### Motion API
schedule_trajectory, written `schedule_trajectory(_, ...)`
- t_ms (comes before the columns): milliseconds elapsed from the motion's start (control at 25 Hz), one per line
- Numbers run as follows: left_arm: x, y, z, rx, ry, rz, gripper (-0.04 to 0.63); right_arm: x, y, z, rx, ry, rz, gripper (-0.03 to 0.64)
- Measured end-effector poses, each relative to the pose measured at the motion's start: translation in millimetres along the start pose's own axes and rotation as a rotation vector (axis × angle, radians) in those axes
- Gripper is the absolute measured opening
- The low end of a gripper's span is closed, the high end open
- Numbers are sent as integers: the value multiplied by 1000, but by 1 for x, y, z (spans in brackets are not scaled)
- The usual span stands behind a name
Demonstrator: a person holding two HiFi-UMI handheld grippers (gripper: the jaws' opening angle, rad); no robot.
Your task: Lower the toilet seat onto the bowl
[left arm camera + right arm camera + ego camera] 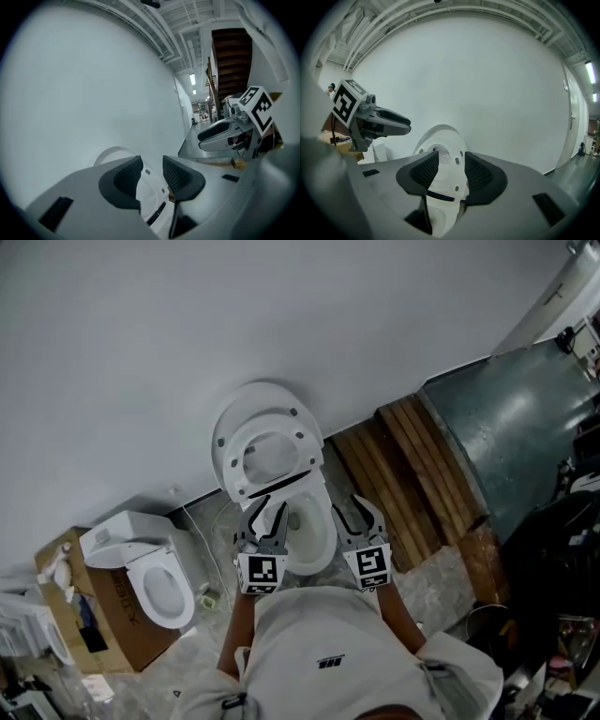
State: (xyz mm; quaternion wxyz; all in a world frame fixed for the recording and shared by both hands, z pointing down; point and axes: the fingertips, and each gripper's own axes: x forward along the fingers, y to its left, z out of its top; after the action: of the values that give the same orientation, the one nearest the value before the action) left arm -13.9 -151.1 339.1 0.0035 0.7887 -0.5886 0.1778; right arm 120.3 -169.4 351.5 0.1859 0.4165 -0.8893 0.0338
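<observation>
Toilet seat (272, 418) stands upright behind the bowl (314, 532), dead ahead of my left tool (265, 518), which looks nearer than the right tool (359, 517). Both tools are part-open, holding nothing.

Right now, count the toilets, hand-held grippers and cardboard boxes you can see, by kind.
Toilets: 2, middle toilet, left toilet
Hand-held grippers: 2, left hand-held gripper, right hand-held gripper
Cardboard box: 1
Total: 5
A white shape at the far left edge is too cut off to count.
</observation>
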Motion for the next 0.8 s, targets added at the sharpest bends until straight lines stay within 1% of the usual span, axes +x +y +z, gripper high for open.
schedule_trajectory(240,25,11,-2,-5,43,88,164,30,-19,-3,-28,2,102,167)
schedule_trajectory(480,38,34,-18,-15,91,158,174,60,-21,-5,-51,7,157,167)
schedule_trajectory(800,50,61,-43,-27,139,192,196,98,-14,-6,-96,12,191,167)
